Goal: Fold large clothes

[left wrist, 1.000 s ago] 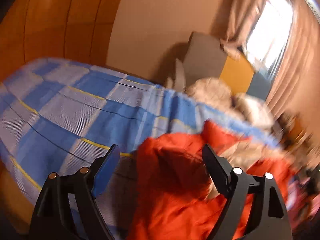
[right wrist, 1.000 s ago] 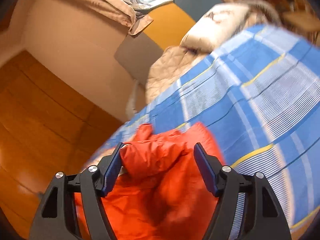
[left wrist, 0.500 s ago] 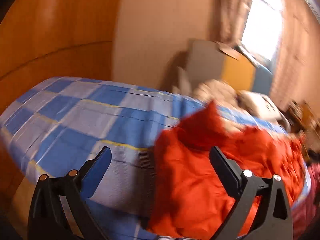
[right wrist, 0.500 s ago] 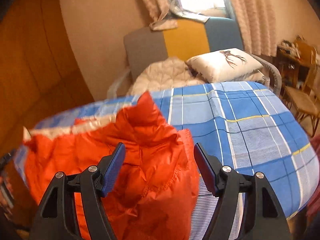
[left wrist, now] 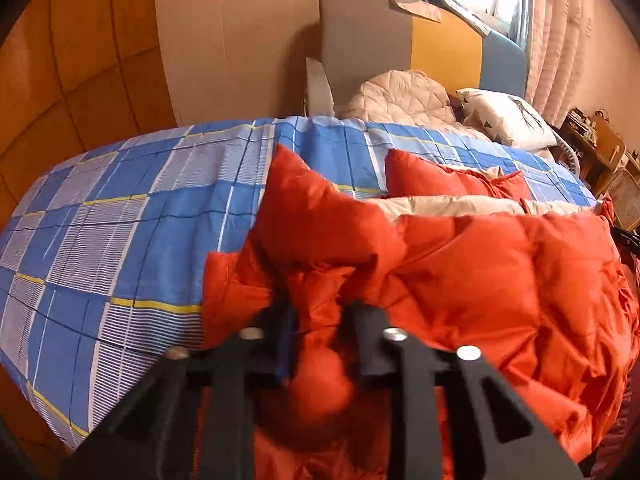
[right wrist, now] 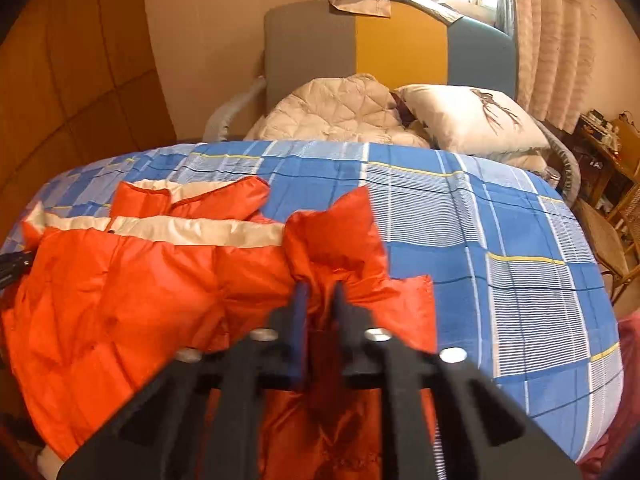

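The puffy orange-red quilted jacket (left wrist: pixel 472 264) lies crumpled across the near part of a bed, on a blue checked bedspread (left wrist: pixel 120 216). A cream band of lining shows along its upper edge, and the fabric beyond it rises in orange points. In the right wrist view the jacket (right wrist: pixel 120 288) spreads out to the left, with its cream strip running across. Its near edge hangs over the side of the bed.
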The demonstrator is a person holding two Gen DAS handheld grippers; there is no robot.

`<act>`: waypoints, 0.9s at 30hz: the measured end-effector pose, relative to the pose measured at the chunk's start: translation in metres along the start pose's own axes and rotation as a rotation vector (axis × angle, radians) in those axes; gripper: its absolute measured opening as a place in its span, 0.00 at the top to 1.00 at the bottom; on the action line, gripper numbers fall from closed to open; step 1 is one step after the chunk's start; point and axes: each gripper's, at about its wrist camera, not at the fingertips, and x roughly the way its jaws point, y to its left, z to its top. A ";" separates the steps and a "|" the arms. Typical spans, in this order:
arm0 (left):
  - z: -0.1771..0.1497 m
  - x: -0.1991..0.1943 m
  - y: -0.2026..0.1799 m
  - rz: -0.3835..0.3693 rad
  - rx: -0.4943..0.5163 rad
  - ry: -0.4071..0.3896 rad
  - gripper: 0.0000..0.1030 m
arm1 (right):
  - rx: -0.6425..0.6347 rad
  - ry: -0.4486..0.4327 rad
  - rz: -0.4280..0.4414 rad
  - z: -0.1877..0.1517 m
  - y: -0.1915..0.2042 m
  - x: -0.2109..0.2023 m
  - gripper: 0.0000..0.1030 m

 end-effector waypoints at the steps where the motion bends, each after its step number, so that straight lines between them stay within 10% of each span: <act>1: 0.004 -0.004 -0.001 -0.002 -0.003 -0.016 0.90 | 0.008 -0.028 -0.009 0.006 -0.002 -0.007 1.00; 6: 0.023 -0.013 0.009 -0.010 -0.107 -0.055 0.92 | 0.059 -0.062 -0.014 0.029 -0.013 -0.007 1.00; 27: 0.018 0.083 -0.009 0.089 -0.015 0.017 0.75 | 0.178 0.064 -0.201 0.001 -0.036 0.102 1.00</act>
